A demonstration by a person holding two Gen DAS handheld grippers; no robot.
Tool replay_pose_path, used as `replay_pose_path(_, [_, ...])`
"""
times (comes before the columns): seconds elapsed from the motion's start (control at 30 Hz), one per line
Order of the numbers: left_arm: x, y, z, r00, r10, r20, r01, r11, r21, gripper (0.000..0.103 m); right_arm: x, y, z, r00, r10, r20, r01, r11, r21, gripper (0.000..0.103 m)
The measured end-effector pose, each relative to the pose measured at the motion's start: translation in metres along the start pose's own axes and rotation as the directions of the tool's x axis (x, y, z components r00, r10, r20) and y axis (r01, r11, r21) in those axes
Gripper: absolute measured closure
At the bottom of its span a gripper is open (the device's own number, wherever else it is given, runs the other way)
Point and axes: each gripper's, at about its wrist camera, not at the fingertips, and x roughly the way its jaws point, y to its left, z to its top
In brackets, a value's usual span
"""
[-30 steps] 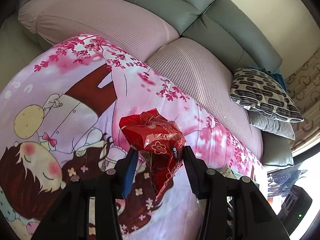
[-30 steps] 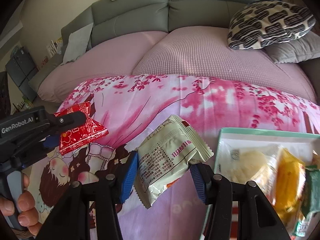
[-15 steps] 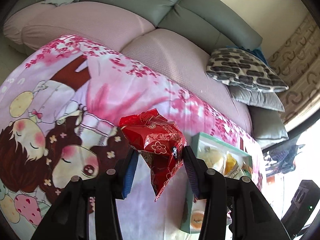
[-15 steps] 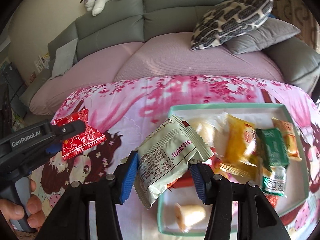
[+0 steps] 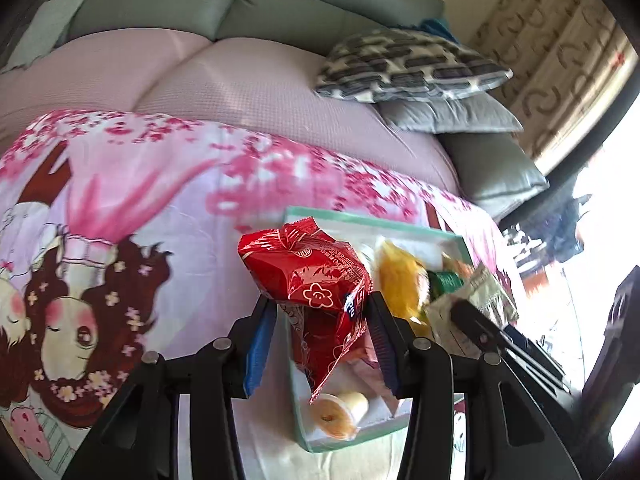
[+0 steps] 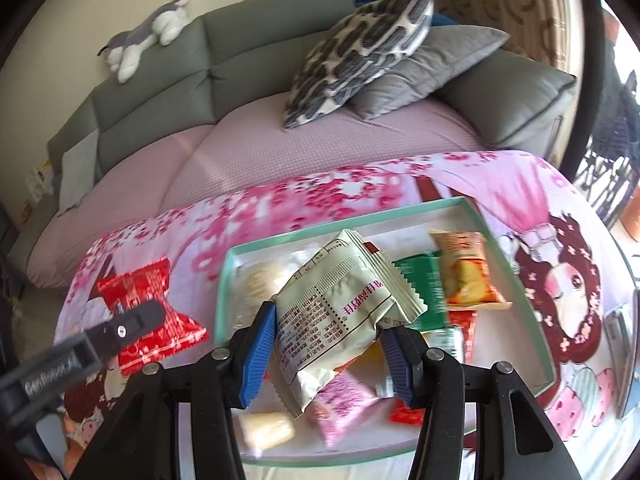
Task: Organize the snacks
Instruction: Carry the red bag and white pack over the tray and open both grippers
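Left tool [image 5: 320, 320]: jaws closed on a red snack packet [image 5: 316, 280], blue pads pressed against its sides. The packet hangs crumpled, its tail drooping between the fingers. It sits above the left end of the teal tray [image 5: 304, 412]; in the right wrist view the same red snack packet [image 6: 156, 312] appears just outside the tray's left wall, over the cloth.

Right tool [image 6: 328, 344]: jaws clamped on a pale green snack packet [image 6: 340, 320], printed back face up, tilted, with one serrated end pointing down and the other up to the right. It is held over the middle of the teal tray [image 6: 224, 280], above the snacks already lying there.

Tray contents, right wrist view: an orange packet [image 6: 464, 272] near the far right corner, a dark green packet [image 6: 420, 280] beside it, a pink packet [image 6: 344, 408] and a small round cake [image 6: 268, 428] toward the near edge, a pale wrapped pastry [image 6: 260, 284] at the far left. Some red wrappers lie partly hidden beneath the held packet.

The tray lies on a pink cartoon-print cloth [image 6: 560, 280] covering the tabletop, near its right end. Beyond the far edge is a grey sofa [image 6: 248, 48] with a patterned cushion [image 6: 360, 48], and a plush toy [image 6: 144, 40] lies on its backrest.
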Motion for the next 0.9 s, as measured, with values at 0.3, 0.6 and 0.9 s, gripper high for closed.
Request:
replay_pose_path(0.3, [0.035,-0.034,0.013,0.995,-0.077,-0.063,0.08,0.996,0.047,0.055,0.009,-0.017,-0.001,0.999,0.003,-0.036,-0.002,1.0,0.025,0.049])
replay_pose_path(0.6, [0.062,-0.043,0.011,0.978,-0.148,-0.148,0.152,0.988,0.011,0.051,0.016,-0.024,-0.003,0.998,-0.007,-0.067,0.009,0.999,0.035,0.05])
replay_pose_path(0.9, [0.044,-0.038,0.003,0.982,-0.119,-0.148,0.122,0.992,0.013,0.034,0.013,-0.022,-0.004,0.997,-0.017,-0.077,0.019,1.0,0.024,0.041])
